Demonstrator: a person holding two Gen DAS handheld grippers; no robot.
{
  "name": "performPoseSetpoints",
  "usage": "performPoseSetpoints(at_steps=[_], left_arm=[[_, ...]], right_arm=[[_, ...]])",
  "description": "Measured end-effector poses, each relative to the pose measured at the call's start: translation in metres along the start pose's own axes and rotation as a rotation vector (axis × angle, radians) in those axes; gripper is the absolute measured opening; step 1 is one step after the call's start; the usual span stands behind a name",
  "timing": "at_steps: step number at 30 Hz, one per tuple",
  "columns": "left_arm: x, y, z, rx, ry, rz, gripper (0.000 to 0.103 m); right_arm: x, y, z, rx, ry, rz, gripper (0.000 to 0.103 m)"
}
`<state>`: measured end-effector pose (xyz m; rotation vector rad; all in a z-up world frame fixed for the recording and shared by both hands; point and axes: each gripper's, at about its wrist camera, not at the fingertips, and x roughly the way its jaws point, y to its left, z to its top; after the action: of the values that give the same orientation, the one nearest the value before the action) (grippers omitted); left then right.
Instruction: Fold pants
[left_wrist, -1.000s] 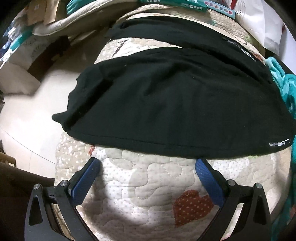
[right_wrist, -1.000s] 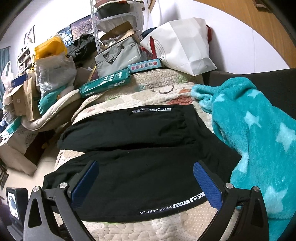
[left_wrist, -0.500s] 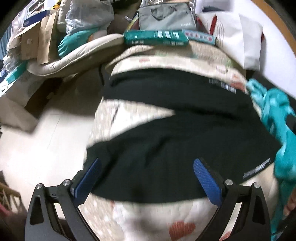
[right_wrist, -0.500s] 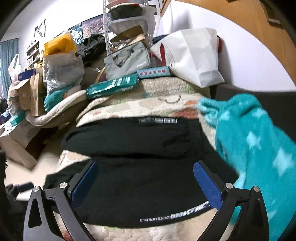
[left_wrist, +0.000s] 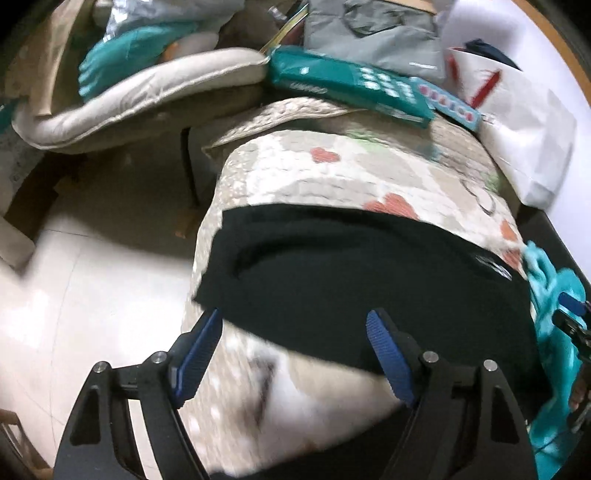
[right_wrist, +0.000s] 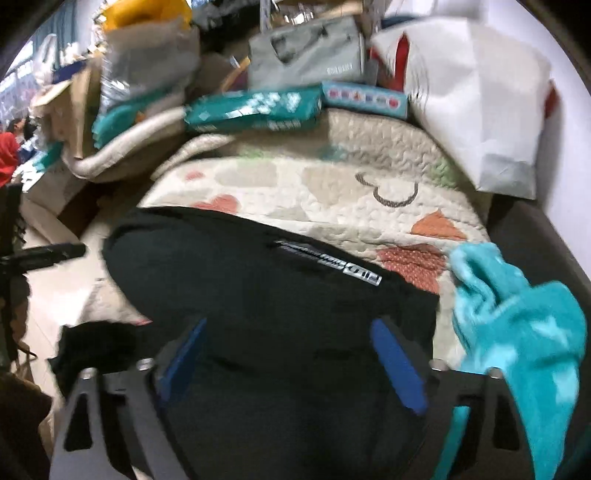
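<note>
Black pants (left_wrist: 351, 269) lie spread on a quilted cream cover (left_wrist: 332, 173) with red hearts. In the right wrist view the pants (right_wrist: 266, 295) show a white logo strip near the waistband. My left gripper (left_wrist: 293, 354) is open and empty, above the gap between the two legs, its fingers near the far leg's edge. My right gripper (right_wrist: 288, 362) is open and empty, hovering over the pants near the waist end. The near leg is mostly hidden below both views.
A teal star blanket (right_wrist: 517, 332) lies right of the pants. Teal boxes (right_wrist: 255, 109), a grey bag (right_wrist: 306, 55) and a white paper bag (right_wrist: 480, 96) crowd the far end. Bare floor (left_wrist: 74, 295) lies to the left, with cushions and bags beyond.
Both grippers have moved forward over the pants toward the far leg and waistband. Both stay open. The pants have not visibly moved.
</note>
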<state>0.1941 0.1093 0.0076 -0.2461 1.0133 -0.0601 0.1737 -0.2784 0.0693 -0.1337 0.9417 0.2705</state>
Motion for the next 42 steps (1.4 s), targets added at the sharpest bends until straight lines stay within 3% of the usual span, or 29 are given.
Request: performPoseSetpoints(at_steps=[8, 14, 19, 24, 26, 27, 28, 29, 30, 34, 42], left_arm=[[0.059, 0.024, 0.055, 0.005, -0.003, -0.007, 0.08], [0.097, 0.041, 0.074, -0.006, 0.015, -0.015, 0.08], [0.111, 0.021, 0.078, 0.063, 0.025, -0.069, 0.08], [0.121, 0.004, 0.075, 0.12, 0.027, -0.026, 0.082], [0.12, 0.006, 0.074, 0.094, 0.036, -0.052, 0.074], [0.117, 0.006, 0.073, 0.089, 0.031, -0.058, 0.061], [0.114, 0.006, 0.073, 0.092, 0.026, -0.05, 0.044], [0.109, 0.005, 0.072, 0.106, 0.019, -0.047, 0.035], [0.107, 0.004, 0.072, 0.109, 0.023, -0.069, 0.015], [0.089, -0.006, 0.071, 0.144, 0.006, -0.054, 0.013], [0.035, -0.013, 0.057, 0.146, -0.053, -0.058, 0.013]], right_arm=[[0.085, -0.03, 0.053, -0.012, 0.058, 0.055, 0.083], [0.123, -0.031, 0.063, -0.063, 0.097, 0.111, 0.083], [0.144, -0.027, 0.063, -0.102, 0.118, 0.129, 0.075], [0.16, -0.02, 0.065, -0.142, 0.132, 0.109, 0.074], [0.165, -0.017, 0.063, -0.157, 0.137, 0.095, 0.074], [0.165, -0.015, 0.062, -0.163, 0.137, 0.099, 0.071], [0.165, -0.012, 0.059, -0.168, 0.144, 0.117, 0.055], [0.164, -0.01, 0.056, -0.172, 0.153, 0.138, 0.043], [0.163, -0.007, 0.054, -0.178, 0.164, 0.156, 0.032], [0.151, -0.004, 0.05, -0.187, 0.159, 0.146, 0.01], [0.113, 0.004, 0.044, -0.158, 0.14, 0.148, 0.007]])
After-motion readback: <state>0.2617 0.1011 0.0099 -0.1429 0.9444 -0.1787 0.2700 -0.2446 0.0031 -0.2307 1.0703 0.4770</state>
